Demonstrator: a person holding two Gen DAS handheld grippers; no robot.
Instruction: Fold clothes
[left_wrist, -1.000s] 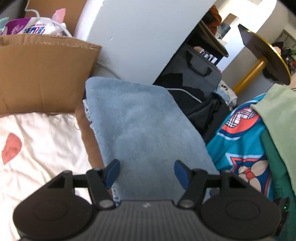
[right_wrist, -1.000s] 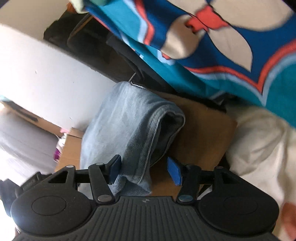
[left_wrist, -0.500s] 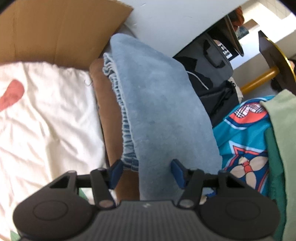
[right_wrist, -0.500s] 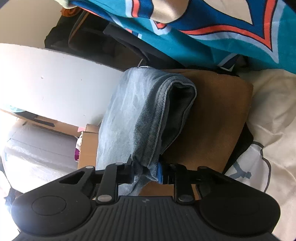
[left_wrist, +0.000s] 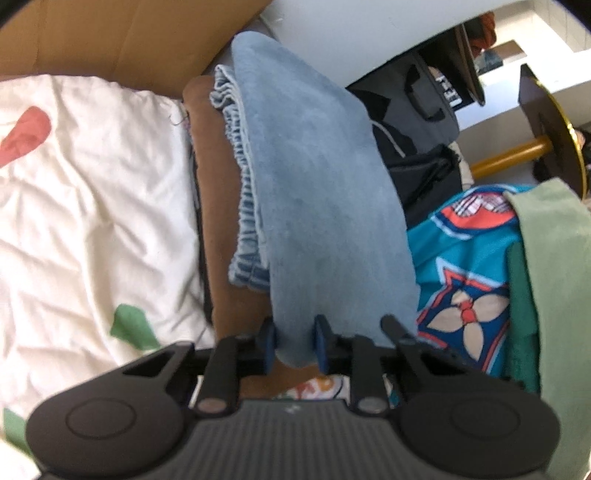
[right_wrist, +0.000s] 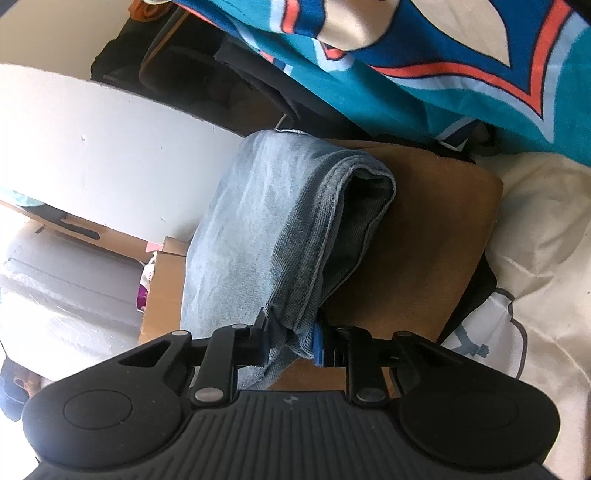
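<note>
Both grippers pinch the folded blue jeans. Left gripper has just been closing, and its blue pads now press the near corner of the denim between them. Right gripper is clamped on a bunched hem of the same jeans, jaws narrow. The jeans lie on a folded brown garment, beside a cream patterned sheet. A teal patterned cloth lies on the jeans' other side.
</note>
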